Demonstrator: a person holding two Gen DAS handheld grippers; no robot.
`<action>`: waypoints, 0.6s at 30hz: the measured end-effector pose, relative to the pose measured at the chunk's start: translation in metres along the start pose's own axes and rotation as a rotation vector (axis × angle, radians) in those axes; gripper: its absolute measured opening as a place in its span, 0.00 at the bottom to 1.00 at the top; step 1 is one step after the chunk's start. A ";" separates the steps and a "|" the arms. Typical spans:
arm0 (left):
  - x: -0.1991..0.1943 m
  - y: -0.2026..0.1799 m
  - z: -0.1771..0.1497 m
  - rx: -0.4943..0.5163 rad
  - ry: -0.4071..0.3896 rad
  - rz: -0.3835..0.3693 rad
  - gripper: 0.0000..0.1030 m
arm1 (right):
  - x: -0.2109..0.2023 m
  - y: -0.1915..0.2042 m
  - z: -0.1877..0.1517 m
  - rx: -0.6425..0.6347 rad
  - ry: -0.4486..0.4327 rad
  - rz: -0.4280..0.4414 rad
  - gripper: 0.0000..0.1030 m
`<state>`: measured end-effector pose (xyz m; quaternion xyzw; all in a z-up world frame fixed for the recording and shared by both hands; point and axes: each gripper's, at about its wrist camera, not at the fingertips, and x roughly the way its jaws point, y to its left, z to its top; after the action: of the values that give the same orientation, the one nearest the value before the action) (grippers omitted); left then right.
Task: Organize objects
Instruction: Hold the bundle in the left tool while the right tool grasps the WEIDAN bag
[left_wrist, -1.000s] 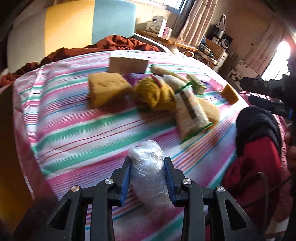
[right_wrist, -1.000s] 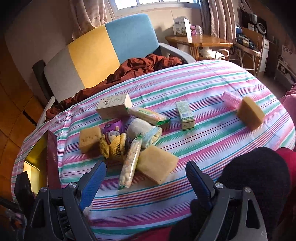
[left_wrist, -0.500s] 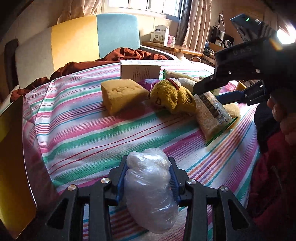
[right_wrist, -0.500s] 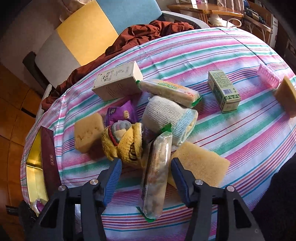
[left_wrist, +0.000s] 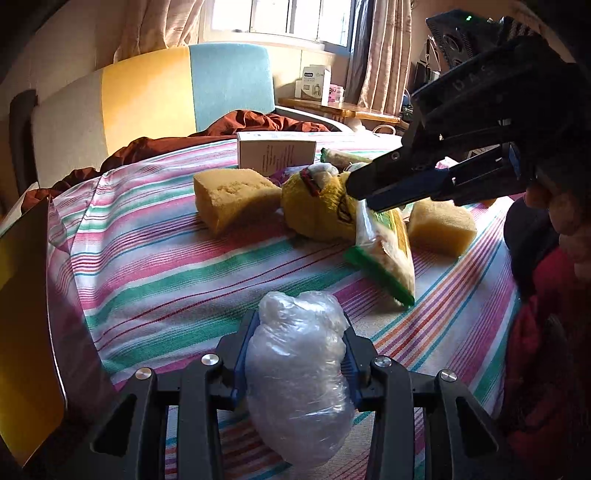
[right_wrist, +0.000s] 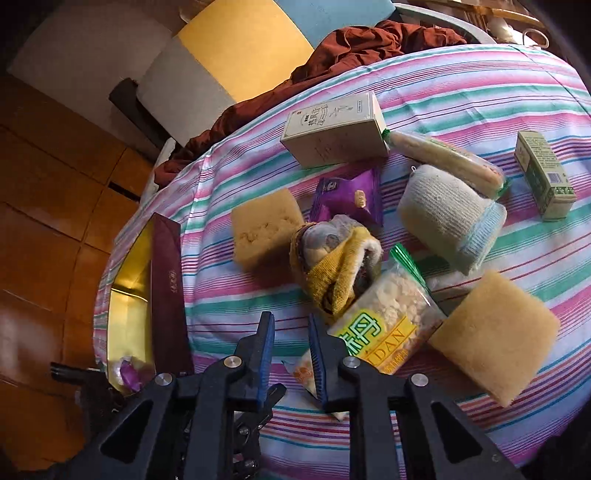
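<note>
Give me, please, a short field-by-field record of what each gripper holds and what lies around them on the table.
left gripper: shut on plastic-wrapped bundle
right gripper: shut on one end of snack packet
surface: striped tablecloth
beside packet: yellow sock, sponge
table edge: gold-lined box

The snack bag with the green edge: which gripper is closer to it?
Right. The right gripper touches the snack bag's upper end; the left gripper, holding a plastic wad, sits apart, nearer the table edge.
</note>
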<state>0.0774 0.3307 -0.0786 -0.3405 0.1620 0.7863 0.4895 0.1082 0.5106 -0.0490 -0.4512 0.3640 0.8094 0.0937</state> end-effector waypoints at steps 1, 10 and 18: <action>0.000 0.000 0.000 0.001 -0.001 0.001 0.41 | 0.000 0.000 -0.001 0.002 -0.007 -0.033 0.20; 0.000 0.000 -0.001 0.003 -0.006 0.001 0.41 | -0.010 -0.022 -0.006 0.170 -0.029 -0.026 0.37; -0.001 0.001 -0.001 -0.005 -0.008 -0.010 0.41 | -0.011 -0.014 -0.022 0.216 -0.041 -0.145 0.45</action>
<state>0.0773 0.3285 -0.0786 -0.3392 0.1564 0.7856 0.4932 0.1354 0.5084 -0.0549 -0.4472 0.4135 0.7656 0.2071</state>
